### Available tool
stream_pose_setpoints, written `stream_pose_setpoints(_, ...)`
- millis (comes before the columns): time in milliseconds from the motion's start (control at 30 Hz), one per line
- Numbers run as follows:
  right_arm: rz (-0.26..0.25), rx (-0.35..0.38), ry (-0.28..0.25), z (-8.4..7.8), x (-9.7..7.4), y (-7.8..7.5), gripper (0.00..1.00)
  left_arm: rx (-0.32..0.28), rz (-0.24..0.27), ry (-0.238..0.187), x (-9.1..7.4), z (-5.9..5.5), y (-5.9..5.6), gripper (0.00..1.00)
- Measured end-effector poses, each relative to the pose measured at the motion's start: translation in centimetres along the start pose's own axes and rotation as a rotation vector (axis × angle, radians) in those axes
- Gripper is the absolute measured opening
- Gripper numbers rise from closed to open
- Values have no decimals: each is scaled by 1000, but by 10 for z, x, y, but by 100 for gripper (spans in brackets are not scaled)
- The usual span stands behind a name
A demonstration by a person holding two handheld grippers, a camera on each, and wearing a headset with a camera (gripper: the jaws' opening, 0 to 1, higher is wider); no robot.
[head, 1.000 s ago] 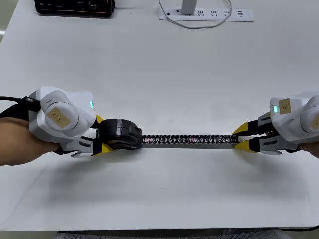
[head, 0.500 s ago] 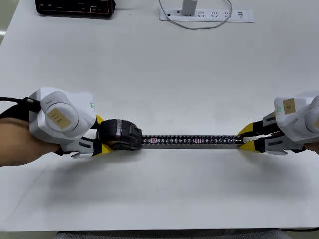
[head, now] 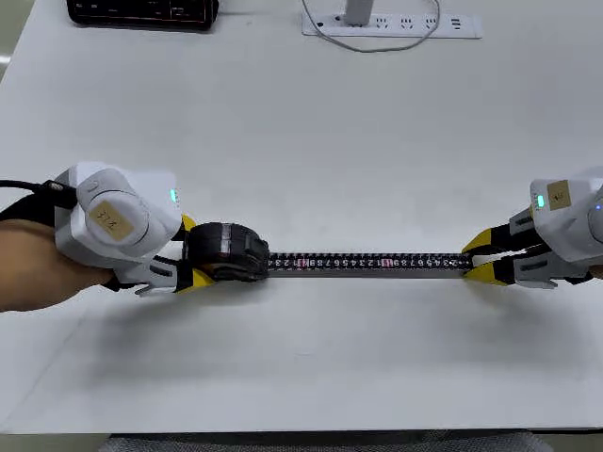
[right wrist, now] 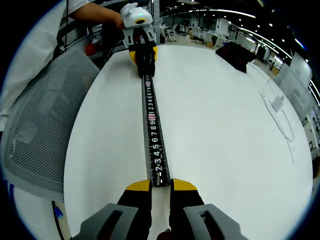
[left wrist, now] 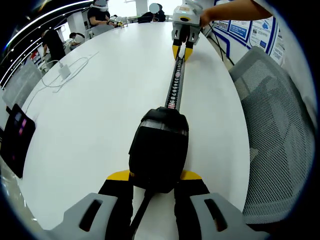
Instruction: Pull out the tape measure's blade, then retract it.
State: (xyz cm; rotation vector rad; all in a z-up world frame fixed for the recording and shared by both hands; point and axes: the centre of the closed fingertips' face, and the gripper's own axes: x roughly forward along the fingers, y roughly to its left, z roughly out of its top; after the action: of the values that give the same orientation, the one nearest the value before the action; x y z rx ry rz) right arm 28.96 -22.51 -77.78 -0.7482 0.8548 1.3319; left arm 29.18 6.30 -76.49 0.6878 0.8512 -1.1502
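Observation:
A black tape measure case lies on the white table, and my left gripper is shut on it from the left. In the left gripper view the case sits between the yellow-tipped jaws. Its dark blade with white numbers runs right across the table to my right gripper, which is shut on the blade's end. In the right gripper view the blade stretches away from the right gripper to the case at the far end. In the left gripper view the blade reaches the right gripper.
A white power strip with a looping cable lies at the table's far edge. A black device sits at the far left corner. A grey mesh chair stands by the near edge of the table.
My right gripper has moved further right with the blade's end, so more blade is drawn out. The left gripper and the case have stayed put.

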Motion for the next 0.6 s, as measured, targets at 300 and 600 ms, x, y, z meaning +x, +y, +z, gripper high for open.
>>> stream_pose_setpoints(300, 5, 8, 23, 1, 1, 0, 10, -2, 4, -10, 1, 2, 0, 26)
stream_pose_setpoints(600, 7, 12, 36, 0, 1, 0, 11, -1, 9, -19, 0, 3, 0, 27)
